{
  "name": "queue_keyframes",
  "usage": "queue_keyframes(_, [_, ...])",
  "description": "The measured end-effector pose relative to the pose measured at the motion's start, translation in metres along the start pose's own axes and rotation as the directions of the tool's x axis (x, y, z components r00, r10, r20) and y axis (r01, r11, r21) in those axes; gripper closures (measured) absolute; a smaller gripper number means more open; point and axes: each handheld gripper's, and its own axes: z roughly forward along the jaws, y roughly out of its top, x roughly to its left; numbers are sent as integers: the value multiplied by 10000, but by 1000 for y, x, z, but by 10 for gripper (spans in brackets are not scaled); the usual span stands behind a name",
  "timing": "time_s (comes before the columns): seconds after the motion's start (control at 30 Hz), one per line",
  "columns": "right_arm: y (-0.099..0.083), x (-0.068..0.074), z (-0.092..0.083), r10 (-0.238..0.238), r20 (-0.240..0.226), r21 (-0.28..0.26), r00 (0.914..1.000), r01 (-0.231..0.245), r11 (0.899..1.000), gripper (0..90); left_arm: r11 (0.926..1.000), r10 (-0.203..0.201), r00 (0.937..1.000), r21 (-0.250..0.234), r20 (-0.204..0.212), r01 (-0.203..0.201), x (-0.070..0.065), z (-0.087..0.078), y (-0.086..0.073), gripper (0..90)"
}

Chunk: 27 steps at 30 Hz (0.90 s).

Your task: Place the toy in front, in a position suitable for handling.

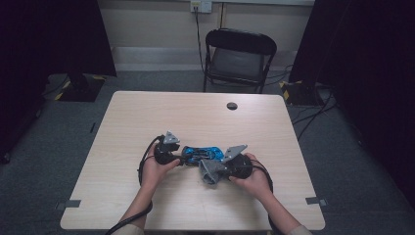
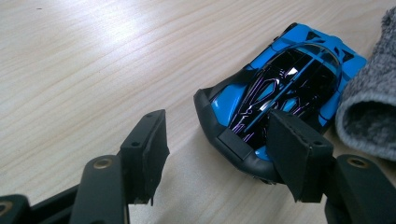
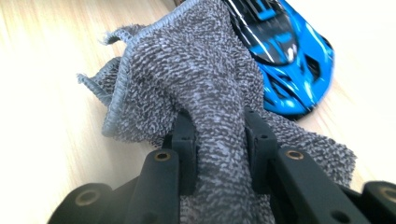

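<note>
A blue and black toy car (image 1: 200, 153) lies on the wooden table (image 1: 195, 112) between my two hands. My left gripper (image 1: 182, 157) is at the car's left end. In the left gripper view the jaws (image 2: 219, 128) stand open; one pad (image 2: 299, 154) lies against the end of the car (image 2: 285, 88), the other pad is well clear of it. My right gripper (image 1: 215, 169) is shut on a grey terry cloth (image 1: 209, 172). In the right gripper view the cloth (image 3: 201, 79) bunches up between the pads (image 3: 219, 126) and drapes against the car (image 3: 289, 60).
A small black round disc (image 1: 232, 105) sits at the table's far side. A black folding chair (image 1: 240, 58) stands behind the table. Cables trail from both grippers over the near edge. Bare tabletop lies to the left, right and far side.
</note>
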Motion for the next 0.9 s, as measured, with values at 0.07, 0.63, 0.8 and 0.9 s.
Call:
queue_keyframes(0.07, [-3,-3,-3,63,60,-14,10000,-63,10000,711,10000,-26,10000,-25,23,26,0,0,0,386])
queue_keyframes(0.63, [-22,-20,-19,454,474,174,9978,-462,9988,711,10000,-7,10000,2,-53,7,-1,0,0,386])
queue_keyframes(0.8, [-27,-23,-22,524,586,265,9969,-540,9982,712,10000,-59,9999,-4,-81,59,0,-1,0,386])
queue_keyframes(0.9, [-29,-26,-24,594,684,256,9959,-612,9978,711,10000,-44,9999,18,-135,44,1,-2,-1,386])
